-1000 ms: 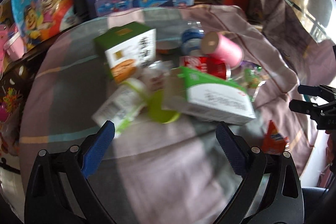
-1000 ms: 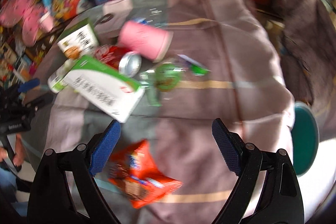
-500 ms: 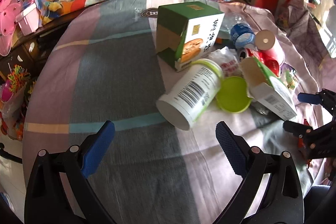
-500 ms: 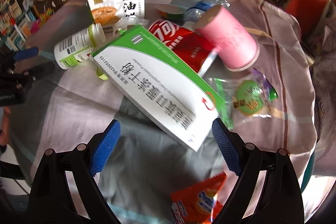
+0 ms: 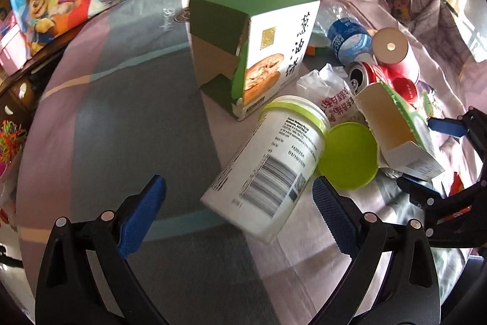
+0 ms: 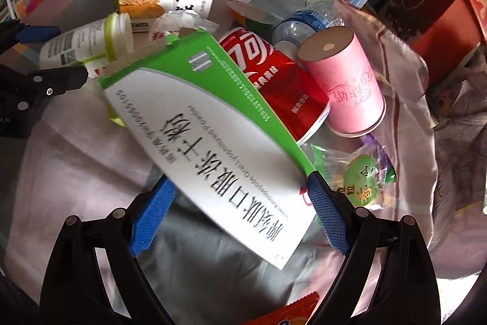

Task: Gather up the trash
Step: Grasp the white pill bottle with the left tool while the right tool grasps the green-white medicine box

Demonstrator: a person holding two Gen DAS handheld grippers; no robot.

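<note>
1. Left tool point(image 5: 237, 197): open, jaws wide. The white bottle point(image 5: 268, 169) lies on its side on the worktop point(image 5: 127, 118), its base between the 2 blue pads, neither pad touching it that I can see. Its green lid point(image 5: 347, 156) lies loose just beside the neck.

2. Right tool point(image 6: 240, 203): open. The green-and-white medicine carton point(image 6: 210, 124) lies tilted across the pile, its near end between the pads; the right-hand pad point(image 6: 324, 209) sits at or against the carton's edge, contact not confirmed.

3. Handling, my judgement: the bottle looks like empty rigid plastic, light, smooth and prone to roll; I would take it across the mid-body, over the label. The carton is light card with an open torn end; it will crush if squeezed hard, so I would grip across the narrow width near the closed end.

4. Surroundings: the carton rests on a red can point(image 6: 274, 87) beside a pink tube point(image 6: 344, 81), with a snack wrapper point(image 6: 362, 178) just beside them. A green food box point(image 5: 252, 51) stands upright behind the bottle.

5. Pose: both tools point forward and down at the pile, left low over the cloth, right from the opposite side; each is visible in the other's view.
</note>
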